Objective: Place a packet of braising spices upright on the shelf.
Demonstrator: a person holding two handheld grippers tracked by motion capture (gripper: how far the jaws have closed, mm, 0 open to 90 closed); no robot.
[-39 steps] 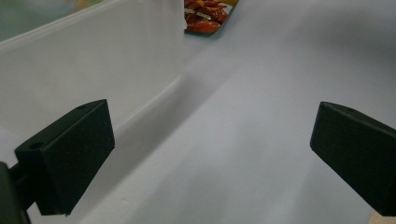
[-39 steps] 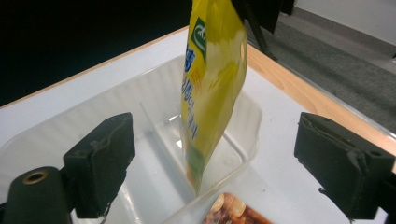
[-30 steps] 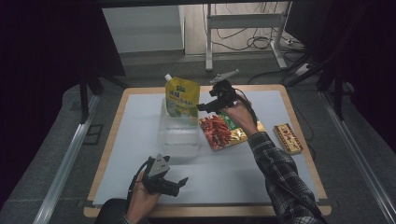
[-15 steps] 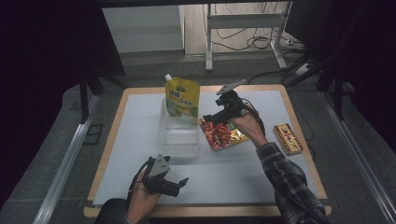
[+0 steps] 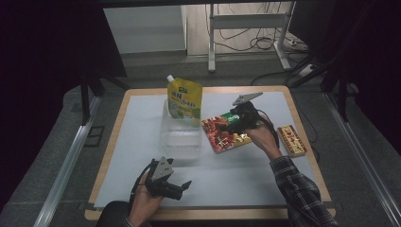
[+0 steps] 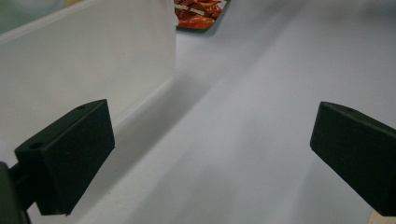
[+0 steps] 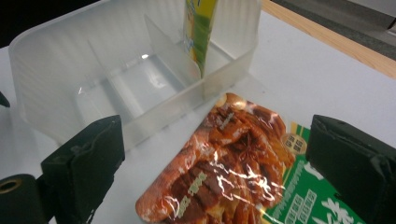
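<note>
Dim room, white mat (image 5: 142,127) on a wooden table (image 5: 302,118), and a clear bin (image 5: 182,137) in the middle.

The bin's dividers split it into compartments; a yellow pouch (image 5: 185,101) stands upright in the far one, the others bare. Its print is too small to read. The right gripper (image 5: 232,125) hovers over the red and green snack packet (image 5: 224,132) lying just beside the bin, jaws spread wide either side. A small box (image 5: 291,140) sits farther right. The left gripper (image 5: 182,187) rests near the front edge, jaws parted, holding nothing.
</note>
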